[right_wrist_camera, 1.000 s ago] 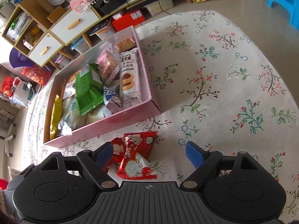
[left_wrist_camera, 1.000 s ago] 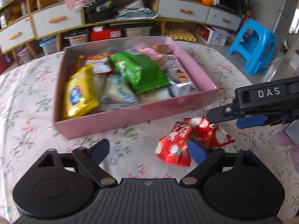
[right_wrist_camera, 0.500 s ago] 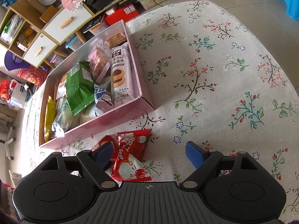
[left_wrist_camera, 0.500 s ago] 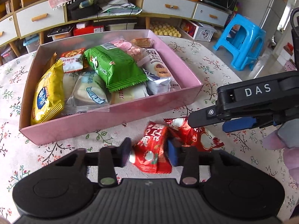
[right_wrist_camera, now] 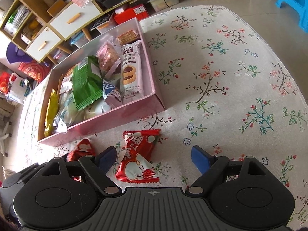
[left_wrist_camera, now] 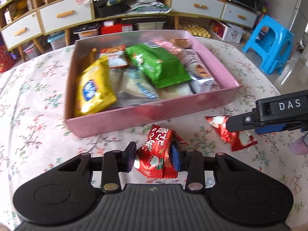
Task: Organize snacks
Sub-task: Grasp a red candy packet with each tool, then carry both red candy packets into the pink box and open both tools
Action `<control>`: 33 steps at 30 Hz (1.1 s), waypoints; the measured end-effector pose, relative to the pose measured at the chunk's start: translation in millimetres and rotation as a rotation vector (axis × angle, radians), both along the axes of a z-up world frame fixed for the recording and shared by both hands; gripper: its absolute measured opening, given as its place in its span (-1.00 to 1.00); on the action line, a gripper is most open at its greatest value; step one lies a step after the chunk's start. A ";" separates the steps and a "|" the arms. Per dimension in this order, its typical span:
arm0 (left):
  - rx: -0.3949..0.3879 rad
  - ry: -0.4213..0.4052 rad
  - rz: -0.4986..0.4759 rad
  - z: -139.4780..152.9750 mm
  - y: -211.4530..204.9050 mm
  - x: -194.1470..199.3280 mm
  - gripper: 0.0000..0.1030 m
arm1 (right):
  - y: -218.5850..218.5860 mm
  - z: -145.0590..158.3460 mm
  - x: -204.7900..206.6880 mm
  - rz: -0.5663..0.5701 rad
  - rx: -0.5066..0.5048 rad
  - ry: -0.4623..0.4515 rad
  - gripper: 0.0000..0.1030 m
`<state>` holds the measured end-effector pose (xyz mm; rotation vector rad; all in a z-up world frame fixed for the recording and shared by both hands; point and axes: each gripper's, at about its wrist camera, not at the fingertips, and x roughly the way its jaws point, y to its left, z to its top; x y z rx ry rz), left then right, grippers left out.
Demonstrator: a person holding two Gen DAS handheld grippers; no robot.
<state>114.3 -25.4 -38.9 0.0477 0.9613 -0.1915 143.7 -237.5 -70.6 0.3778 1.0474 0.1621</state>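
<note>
While the pink box sits on the flower-patterned surface crammed with snacks, two red snack packets remain outside it, just in front of its near wall. The left gripper has its fingers drawn in against the sides of one red packet, blue pads pressing it from left and right; whether the packet is raised off the cloth or resting on it is hard to tell. The right gripper holds its fingers spread wide, gripping nothing, with the second red packet lying flat on the surface between them, nearer the left finger and not touched by the right one. Seen from the left wrist, this second packet lies to the right of the held one, partly hidden behind the right gripper's black finger. Inside the box a yellow bag lies along the left wall, a green bag rests on top in the middle, and a pale biscuit pack lies along the right wall. Behind the surface stands a low cabinet with white drawers, and a blue stool stands on the floor at right.
</note>
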 end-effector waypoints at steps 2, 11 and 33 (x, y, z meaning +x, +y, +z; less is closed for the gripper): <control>0.007 0.000 0.011 1.1 5.7 -3.0 -0.32 | 5.4 0.1 -1.2 0.016 -0.018 -0.012 0.68; 0.013 0.005 0.045 3.2 27.5 -9.7 -0.31 | 28.3 -0.8 -4.7 0.063 -0.129 -0.060 0.67; 0.013 0.024 0.059 -2.3 41.7 -14.5 -0.29 | 55.0 -3.5 -18.6 0.150 -0.289 -0.133 -0.07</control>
